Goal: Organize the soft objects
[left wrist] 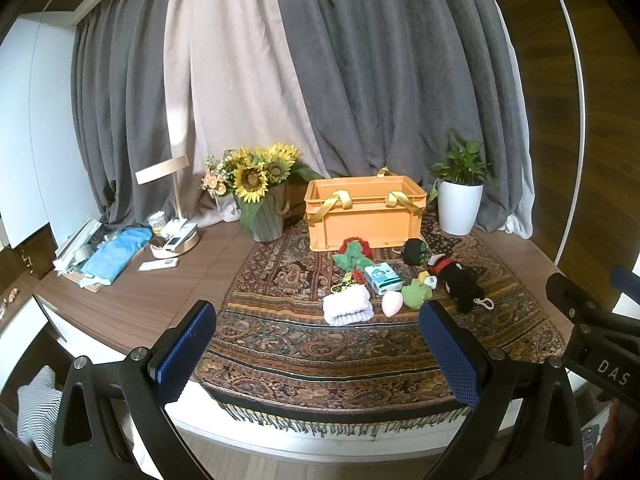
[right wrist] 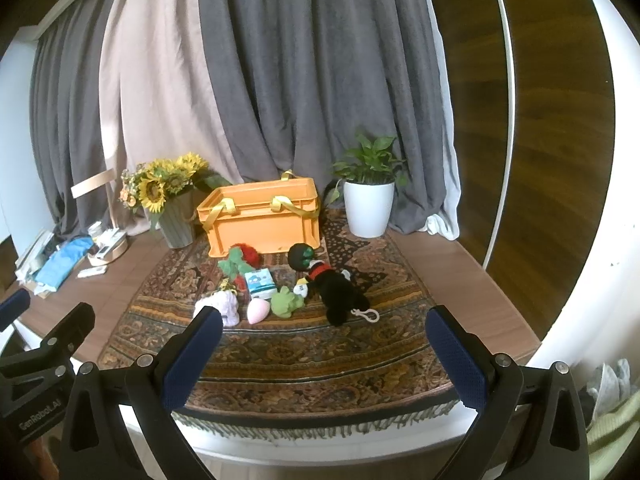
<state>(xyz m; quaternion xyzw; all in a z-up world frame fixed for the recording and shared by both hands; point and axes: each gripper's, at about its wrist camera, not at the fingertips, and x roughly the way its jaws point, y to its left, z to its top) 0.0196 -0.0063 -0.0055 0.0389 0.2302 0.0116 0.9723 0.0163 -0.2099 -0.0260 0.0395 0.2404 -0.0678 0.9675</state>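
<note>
An orange crate [left wrist: 362, 216] [right wrist: 264, 216] with yellow ribbon handles stands at the back of a patterned rug [left wrist: 360, 344] [right wrist: 320, 348]. In front of it lie soft things: a white folded cloth [left wrist: 347, 309] [right wrist: 224, 306], a pink egg shape [left wrist: 392, 303] [right wrist: 258, 310], a green plush [left wrist: 416, 295] [right wrist: 286, 301], a black plush dog [left wrist: 460, 285] [right wrist: 340, 292], a red-and-green plush [left wrist: 352, 254] [right wrist: 240, 260], a dark ball [left wrist: 414, 251] [right wrist: 301, 256] and a tissue pack [left wrist: 382, 278] [right wrist: 260, 283]. My left gripper [left wrist: 316, 354] and my right gripper [right wrist: 324, 356] hover open, empty, over the rug's near edge.
A sunflower vase [left wrist: 262, 200] [right wrist: 172, 204] stands left of the crate, a white potted plant [left wrist: 460, 196] [right wrist: 368, 196] right of it. A lamp, remotes and blue cloth [left wrist: 116, 254] clutter the left of the wooden table. Curtains hang behind.
</note>
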